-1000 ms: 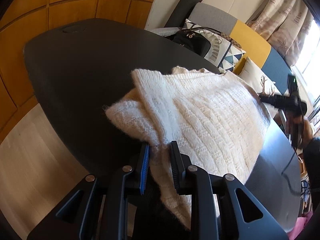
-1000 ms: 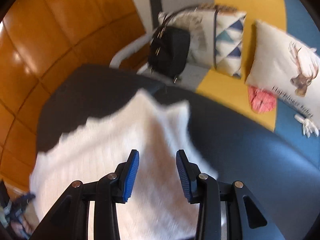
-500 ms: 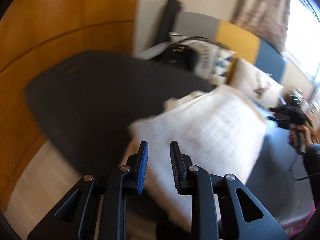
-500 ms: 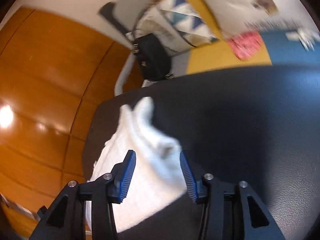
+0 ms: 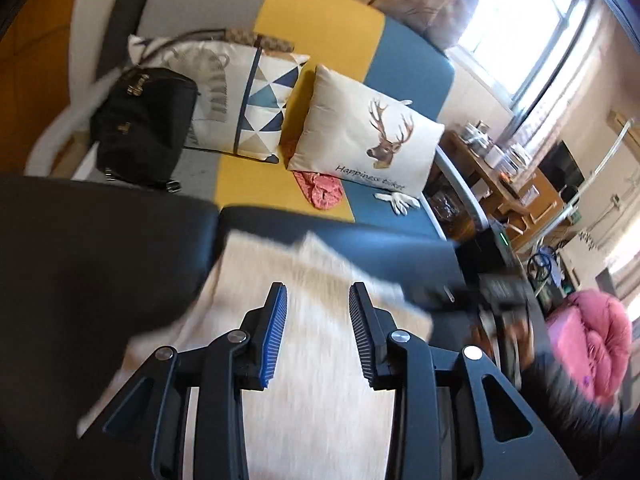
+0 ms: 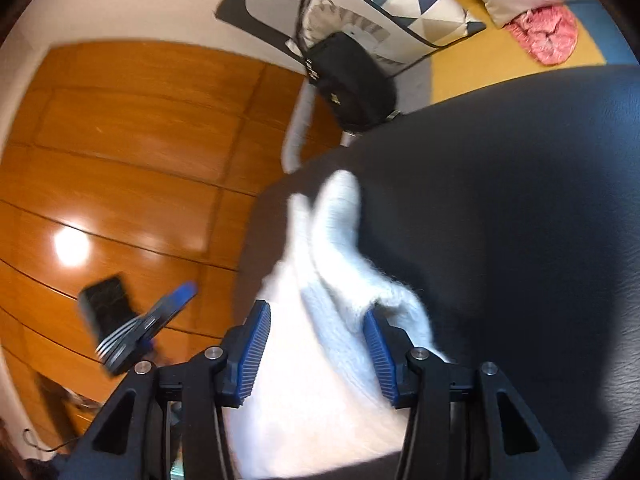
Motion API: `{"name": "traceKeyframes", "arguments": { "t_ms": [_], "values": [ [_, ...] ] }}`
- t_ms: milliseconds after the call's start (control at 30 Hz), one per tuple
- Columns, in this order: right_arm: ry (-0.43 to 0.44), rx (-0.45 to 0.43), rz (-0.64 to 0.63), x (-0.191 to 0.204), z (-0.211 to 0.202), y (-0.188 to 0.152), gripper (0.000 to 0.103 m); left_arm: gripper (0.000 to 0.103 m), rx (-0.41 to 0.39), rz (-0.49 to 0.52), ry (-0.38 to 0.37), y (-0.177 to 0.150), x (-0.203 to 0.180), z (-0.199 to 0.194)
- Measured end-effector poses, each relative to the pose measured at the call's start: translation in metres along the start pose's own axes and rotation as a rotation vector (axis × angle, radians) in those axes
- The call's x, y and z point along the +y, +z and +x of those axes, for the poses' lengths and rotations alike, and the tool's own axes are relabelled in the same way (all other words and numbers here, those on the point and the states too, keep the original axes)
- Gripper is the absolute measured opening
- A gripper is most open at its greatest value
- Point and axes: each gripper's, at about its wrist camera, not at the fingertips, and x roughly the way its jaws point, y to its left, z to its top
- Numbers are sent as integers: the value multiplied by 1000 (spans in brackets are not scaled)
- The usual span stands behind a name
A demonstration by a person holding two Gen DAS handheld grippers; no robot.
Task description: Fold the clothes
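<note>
The white knit sweater [image 5: 316,360] lies on the dark table [image 5: 100,264], and its far edge is blurred in the left wrist view. The left gripper [image 5: 318,336] hangs over it with its jaws spread apart, blue ribbed pads [image 5: 276,332] showing, nothing pinched between them. In the right wrist view the sweater [image 6: 320,344] runs away from the camera in a bunched ridge toward the table's far edge [image 6: 500,200]. The right gripper [image 6: 316,350] sits low over the cloth, jaws wide, with a fluffy fold touching the inside of the right-hand pad [image 6: 378,354]; I can't tell whether the cloth is really held.

Beyond the table a sofa in grey, yellow and blue [image 5: 320,24] carries a black bag [image 5: 140,120], a triangle-pattern cushion [image 5: 256,108] and a deer cushion [image 5: 368,140]. The left gripper shows blurred at the left of the right wrist view [image 6: 152,320], against the orange wood panelling [image 6: 120,140].
</note>
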Motion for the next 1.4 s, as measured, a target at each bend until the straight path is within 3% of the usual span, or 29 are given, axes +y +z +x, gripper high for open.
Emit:
{"name": "traceKeyframes", "arguments": {
  "t_ms": [133,300,600,800,833,933,1100,1233,1333,1400],
  "values": [
    [58,-22,34,-5,-6,-6,56,35,114,-23,-63,44,9,52],
    [79,18,-3,-1,-14,-20,56,35,211,39,9,68,0,103],
    [180,8,1,2,-23,-22,58,35,425,65,39,65,-5,147],
    [130,-32,-19,8,-19,-21,58,35,521,59,64,56,-5,163],
    [102,-50,-49,13,-18,-21,58,33,502,76,64,55,-8,161],
    [37,-83,-128,26,-16,-22,54,11,409,121,39,50,-15,147],
    [4,-120,-144,36,-16,-24,50,0,168,173,-59,39,-24,107],
    [4,-148,-93,33,-23,-24,50,0,122,104,-77,36,-11,102],
    [12,-165,-47,29,-28,-24,53,0,153,85,-72,37,-8,104],
    [66,-149,27,17,-34,-28,53,3,174,72,-69,37,-6,106]
  ]
}}
